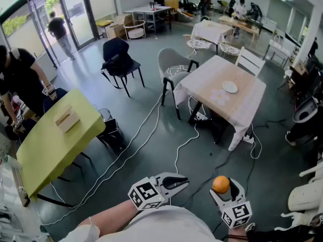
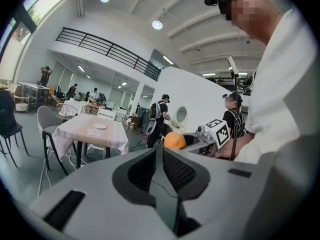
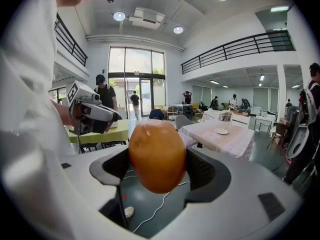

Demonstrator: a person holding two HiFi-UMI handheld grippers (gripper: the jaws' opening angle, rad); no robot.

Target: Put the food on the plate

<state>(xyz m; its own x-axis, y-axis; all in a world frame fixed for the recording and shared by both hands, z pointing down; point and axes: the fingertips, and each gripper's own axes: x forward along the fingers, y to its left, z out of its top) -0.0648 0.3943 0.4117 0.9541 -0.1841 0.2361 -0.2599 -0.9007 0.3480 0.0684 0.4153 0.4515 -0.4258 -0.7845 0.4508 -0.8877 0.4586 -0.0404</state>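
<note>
Orange [image 3: 157, 156], one, held in right tool [image 3: 158, 171], one plate [image 1: 229, 87]

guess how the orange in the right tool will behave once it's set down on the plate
The orange looks round and smooth, so it will probably roll on the plate. It holds its shape between the pads of the right tool, so it is likely firm, not fragile.

The orange [image 3: 157, 154] has smooth, faintly glossy skin; the right tongs [image 3: 157, 176] are matt grey plastic; pale cloth drapes the bench [image 1: 242, 102].
</note>
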